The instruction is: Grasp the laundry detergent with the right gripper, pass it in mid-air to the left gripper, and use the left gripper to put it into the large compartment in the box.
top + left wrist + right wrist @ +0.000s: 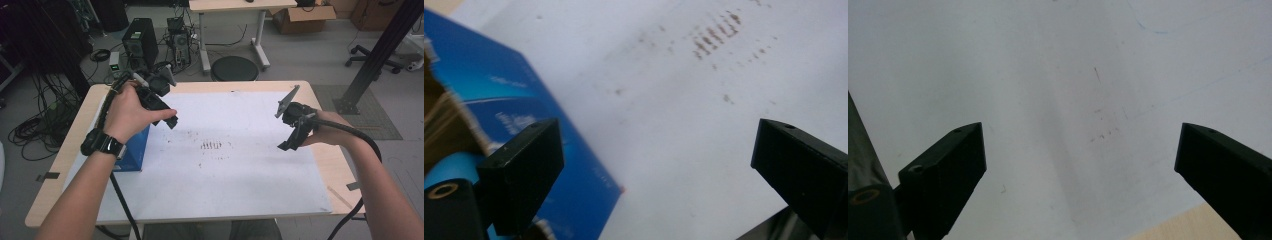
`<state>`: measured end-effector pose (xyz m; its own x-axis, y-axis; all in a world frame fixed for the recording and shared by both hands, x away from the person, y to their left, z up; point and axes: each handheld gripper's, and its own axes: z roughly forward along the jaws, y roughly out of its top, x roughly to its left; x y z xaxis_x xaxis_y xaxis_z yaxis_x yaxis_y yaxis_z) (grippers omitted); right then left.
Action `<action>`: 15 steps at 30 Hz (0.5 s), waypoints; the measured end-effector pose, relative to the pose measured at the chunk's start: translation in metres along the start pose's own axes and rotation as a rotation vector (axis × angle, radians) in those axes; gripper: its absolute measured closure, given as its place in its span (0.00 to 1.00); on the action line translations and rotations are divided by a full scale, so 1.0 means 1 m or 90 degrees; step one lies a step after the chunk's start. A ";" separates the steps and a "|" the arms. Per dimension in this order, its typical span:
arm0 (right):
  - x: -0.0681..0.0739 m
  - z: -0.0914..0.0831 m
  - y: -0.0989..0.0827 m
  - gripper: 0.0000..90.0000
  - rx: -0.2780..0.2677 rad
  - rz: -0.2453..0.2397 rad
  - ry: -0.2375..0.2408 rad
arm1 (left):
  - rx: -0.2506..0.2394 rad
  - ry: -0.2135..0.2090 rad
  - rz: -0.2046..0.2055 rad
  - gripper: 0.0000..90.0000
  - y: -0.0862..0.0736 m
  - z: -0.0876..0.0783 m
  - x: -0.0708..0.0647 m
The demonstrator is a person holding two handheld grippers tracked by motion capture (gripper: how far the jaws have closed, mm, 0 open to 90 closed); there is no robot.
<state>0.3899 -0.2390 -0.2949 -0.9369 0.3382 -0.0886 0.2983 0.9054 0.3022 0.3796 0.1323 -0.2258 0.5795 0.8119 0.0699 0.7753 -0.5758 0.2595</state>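
The blue box [134, 150] stood on the white sheet [240, 170] at the table's [320, 90] 9 o'clock side, partly hidden under the left hand [131, 112] in the high view. Its visible long edge ran roughly from 6 to 12 o'clock in that view, along the sheet's left border; which way its opening faced could not be told there. In the left gripper view the box filled the 9 o'clock part of the picture, its long blue edge slanting from 11 toward 5 o'clock, with brown, layered material showing at the 9 o'clock margin where the box seemed open; what that material was could not be told. The left gripper [656, 160] hovered just beside the box, jaws spread wide with nothing between them but bare sheet and a patch of brown marks [716, 35]. The right gripper [1080, 160], at the table's 3 o'clock side and well apart from the box, likewise had its jaws spread wide over bare sheet and gripped nothing. The marks lay at the sheet's centre, between the two grippers.
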 end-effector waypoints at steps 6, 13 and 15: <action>0.003 0.001 0.014 0.05 -0.017 -0.016 0.021 | 0.013 -0.026 0.041 0.05 0.004 0.017 -0.016; 0.004 0.003 0.023 0.05 -0.015 -0.029 0.030 | 0.033 -0.046 0.052 0.05 0.003 0.030 -0.017; 0.003 0.004 0.023 0.04 -0.013 -0.029 0.032 | 0.032 -0.048 0.050 0.05 0.003 0.031 -0.016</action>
<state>0.3946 -0.2156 -0.2919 -0.9577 0.2823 -0.0550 0.2512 0.9140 0.3185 0.3806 0.1150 -0.2558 0.6553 0.7552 0.0149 0.7368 -0.6435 0.2073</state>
